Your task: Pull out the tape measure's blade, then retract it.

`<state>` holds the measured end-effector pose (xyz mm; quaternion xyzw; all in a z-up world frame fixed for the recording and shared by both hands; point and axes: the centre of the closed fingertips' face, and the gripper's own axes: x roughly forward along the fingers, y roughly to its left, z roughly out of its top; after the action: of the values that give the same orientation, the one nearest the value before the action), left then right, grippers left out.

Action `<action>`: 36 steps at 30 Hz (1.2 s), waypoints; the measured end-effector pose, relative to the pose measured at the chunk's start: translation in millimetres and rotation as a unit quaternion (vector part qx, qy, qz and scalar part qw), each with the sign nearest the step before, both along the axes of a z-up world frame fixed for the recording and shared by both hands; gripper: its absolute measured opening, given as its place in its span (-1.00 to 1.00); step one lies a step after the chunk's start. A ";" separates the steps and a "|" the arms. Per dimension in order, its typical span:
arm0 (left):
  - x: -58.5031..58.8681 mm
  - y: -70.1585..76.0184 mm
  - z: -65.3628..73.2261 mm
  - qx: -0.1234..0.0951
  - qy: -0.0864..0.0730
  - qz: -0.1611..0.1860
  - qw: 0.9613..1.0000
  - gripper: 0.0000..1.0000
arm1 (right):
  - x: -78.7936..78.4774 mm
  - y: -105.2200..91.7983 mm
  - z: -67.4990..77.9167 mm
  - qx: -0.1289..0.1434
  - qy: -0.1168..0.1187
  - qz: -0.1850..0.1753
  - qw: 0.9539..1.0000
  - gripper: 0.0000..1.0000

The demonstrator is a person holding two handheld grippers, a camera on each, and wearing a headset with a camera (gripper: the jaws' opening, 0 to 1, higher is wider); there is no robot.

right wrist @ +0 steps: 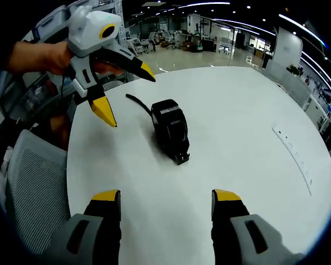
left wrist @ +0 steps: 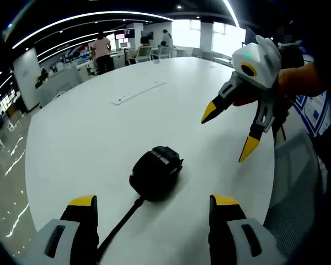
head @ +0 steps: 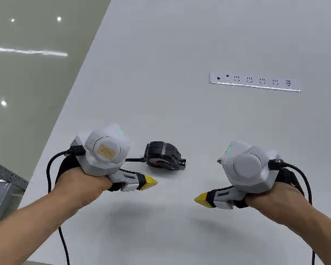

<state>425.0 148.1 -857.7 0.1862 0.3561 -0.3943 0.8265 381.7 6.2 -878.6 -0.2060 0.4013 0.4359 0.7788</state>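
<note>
left side: the white, yellow-tipped left gripper (right wrist: pixel 126 91), jaws spread wide, nothing in them, sits just beside the strap end.
middle: the chunky black plastic tape measure (head: pixel 163 155) lies on the white table (head: pixel 209 44) between both grippers, touching neither. Long axis runs left-right, thin black strap (left wrist: pixel 118 226) trails left, blade mouth faces right.
right side: the matching white right gripper (left wrist: pixel 229 131), gaping and empty too, a bit further off. I'd guess it takes the blade tip.
count: one tape measure, one strap, two grippers.

Black tape measure (head: pixel 163 155) lies on the white counter (head: pixel 171 49) between the left gripper (head: pixel 145 180) and right gripper (head: pixel 210 180), nearer the left. Yellow-tipped jaws point inward (right pair spread; left's second tip hidden, likely spread too). Socket strip (head: pixel 255 81) sits farther back on the right.
</note>
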 end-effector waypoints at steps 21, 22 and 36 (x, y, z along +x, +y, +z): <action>16.2 -17.7 -9.1 0.044 -0.013 -0.105 0.993 0.51 | 11.4 14.8 -12.0 -0.002 -0.018 0.058 0.998 0.21; 17.1 -18.3 -9.3 0.045 -0.013 -0.111 0.993 0.50 | 12.0 15.8 -13.0 -0.003 -0.019 0.062 0.998 0.21; 22.8 -21.2 -14.8 0.065 -0.015 -0.169 0.983 0.40 | 20.9 24.8 -31.3 -0.021 -0.022 0.112 0.993 0.12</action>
<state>447.9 126.9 -872.5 0.3030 0.3319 -0.5014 0.7394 402.7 31.0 -909.8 -0.2753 0.3675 0.5074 0.7292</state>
